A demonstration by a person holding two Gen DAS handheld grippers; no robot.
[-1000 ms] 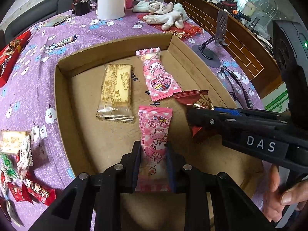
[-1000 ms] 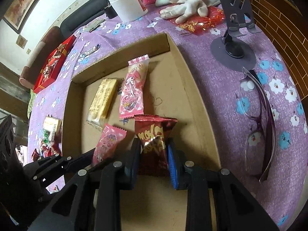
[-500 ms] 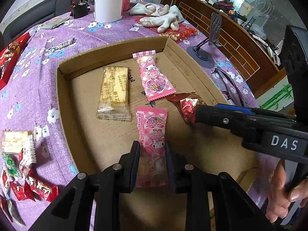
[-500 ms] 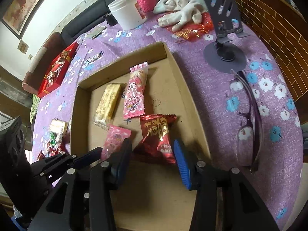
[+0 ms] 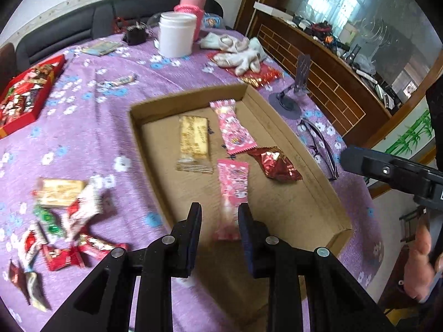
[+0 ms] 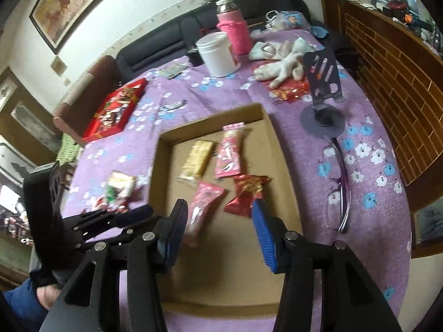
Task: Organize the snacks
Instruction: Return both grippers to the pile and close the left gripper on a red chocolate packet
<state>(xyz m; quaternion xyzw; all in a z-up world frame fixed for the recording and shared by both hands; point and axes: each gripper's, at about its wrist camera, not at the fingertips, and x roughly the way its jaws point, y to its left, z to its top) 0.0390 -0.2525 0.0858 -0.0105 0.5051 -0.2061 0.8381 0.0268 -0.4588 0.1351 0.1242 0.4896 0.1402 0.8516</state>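
A shallow cardboard tray [image 5: 138, 127] [image 6: 157, 166] lies on the purple flowered tablecloth. In it lie a yellow wafer pack [image 5: 193, 141] [image 6: 197, 160], two pink candy packs [image 5: 231, 127] [image 5: 232, 193] [image 6: 228, 153] [image 6: 203, 207] and a red foil snack [image 5: 275, 163] [image 6: 246, 193]. My left gripper [image 5: 217, 221] is open, raised above the near pink pack. My right gripper [image 6: 218, 221] is open and raised above the tray's near part, the red foil snack lying loose ahead.
A pile of loose snacks [image 5: 63, 215] [image 6: 116, 191] lies left of the tray. A red snack box [image 5: 25, 94] [image 6: 116, 108], a white jar [image 5: 177, 37] [image 6: 218, 54], gloves [image 5: 241, 55], a phone stand [image 6: 322, 91] and glasses [image 5: 318, 144] [image 6: 342, 185] are around it.
Both grippers opened and let go of their snacks, the pink pack and the red foil snack, which now lie in the tray. Both grippers pulled up and back.
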